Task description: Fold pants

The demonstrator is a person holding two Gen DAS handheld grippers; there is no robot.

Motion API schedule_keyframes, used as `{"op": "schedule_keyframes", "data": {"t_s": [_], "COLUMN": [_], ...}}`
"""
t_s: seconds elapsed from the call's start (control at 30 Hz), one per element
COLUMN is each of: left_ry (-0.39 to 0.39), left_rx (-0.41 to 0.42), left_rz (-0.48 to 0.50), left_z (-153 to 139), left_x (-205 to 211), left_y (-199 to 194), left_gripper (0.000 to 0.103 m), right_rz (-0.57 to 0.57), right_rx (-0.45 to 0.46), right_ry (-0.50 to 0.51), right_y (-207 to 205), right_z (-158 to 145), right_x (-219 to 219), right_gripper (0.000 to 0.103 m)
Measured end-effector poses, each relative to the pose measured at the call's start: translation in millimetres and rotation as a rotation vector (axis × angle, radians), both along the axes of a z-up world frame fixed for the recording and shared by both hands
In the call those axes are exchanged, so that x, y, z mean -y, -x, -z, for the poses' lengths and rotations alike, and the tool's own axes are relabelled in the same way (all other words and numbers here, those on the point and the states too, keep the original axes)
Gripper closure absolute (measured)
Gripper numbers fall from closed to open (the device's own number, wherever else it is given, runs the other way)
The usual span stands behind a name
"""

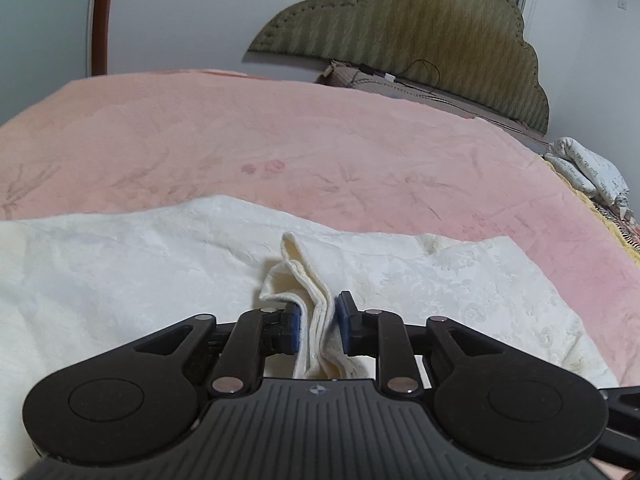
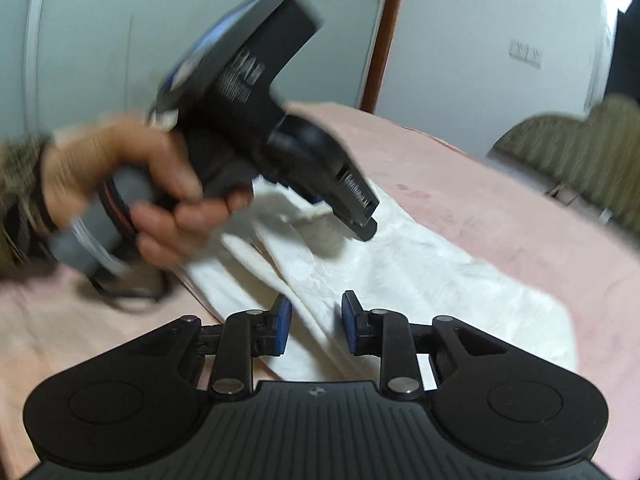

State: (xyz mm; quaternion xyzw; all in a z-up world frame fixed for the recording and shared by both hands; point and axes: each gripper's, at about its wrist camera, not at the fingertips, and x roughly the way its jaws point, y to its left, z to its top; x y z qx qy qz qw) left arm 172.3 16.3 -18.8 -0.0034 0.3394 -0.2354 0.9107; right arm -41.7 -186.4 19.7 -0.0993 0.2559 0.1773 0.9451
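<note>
The white pants (image 1: 168, 280) lie flat on the pink blanket (image 1: 280, 140), long axis running crosswise. A bunched hem fold stands between the left gripper (image 1: 317, 328)'s parted pads, unclamped; the right gripper (image 2: 316, 324), jaws apart, holds nothing over the cloth.

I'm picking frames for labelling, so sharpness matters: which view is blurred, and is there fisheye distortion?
Left wrist view: sharp; the cream pants and left gripper are crisp, though the fisheye bows the pink bedspread. Right wrist view: motion-smeared, worst on the hand and wall; the right gripper stays sharp.
</note>
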Motion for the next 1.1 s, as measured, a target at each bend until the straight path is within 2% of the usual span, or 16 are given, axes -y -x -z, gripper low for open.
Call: {"op": "schedule_keyframes", "data": {"t_s": [0.07, 0.13, 0.23, 0.3, 0.43, 0.5, 0.6, 0.77, 0.83, 0.9, 1.0, 1.1], "left_ry": [-0.025, -0.068, -0.125, -0.127, -0.073, -0.089, -0.092, 0.029, 0.051, 0.042, 0.034, 0.013], "left_rx": [0.027, 0.081, 0.152, 0.135, 0.061, 0.040, 0.014, -0.049, -0.027, 0.006, 0.035, 0.024], "left_rz": [-0.028, -0.078, -0.173, -0.223, -0.281, -0.296, -0.296, -0.249, -0.217, -0.195, -0.154, -0.106], "left_z": [-3, -7, -14, -17, -20, -19, -16, -25, -33, -39, -46, -41], "left_x": [-2, -6, -19, -32, -57, -62, -69, -75, -69, -59, -35, -9], "left_y": [4, 10, 19, 20, 27, 34, 43, 52, 56, 59, 57, 45], "left_gripper": [0.067, 0.053, 0.046, 0.046, 0.046, 0.046, 0.046, 0.046, 0.046, 0.045, 0.045, 0.045], "right_rz": [0.005, -0.012, -0.049, -0.046, 0.003, -0.003, -0.032, -0.053, -0.064, -0.061, 0.037, 0.162], "right_rx": [-0.011, -0.035, -0.046, -0.032, -0.048, -0.043, -0.010, -0.029, -0.041, -0.043, -0.030, -0.068], "right_ry": [-0.092, -0.183, -0.270, -0.245, -0.113, -0.075, -0.016, 0.034, 0.001, -0.097, -0.217, -0.221], "right_y": [-4, -6, -8, -11, -19, -19, -15, -28, -29, -28, -33, -46], "right_z": [-5, -6, -7, -6, 9, 12, 11, 20, 15, 9, 5, 13], "right_x": [12, 19, 24, 21, -1, -7, -17, -22, -16, -3, 19, 35], "right_gripper": [0.077, 0.077, 0.077, 0.077, 0.077, 0.077, 0.077, 0.076, 0.076, 0.076, 0.076, 0.076]}}
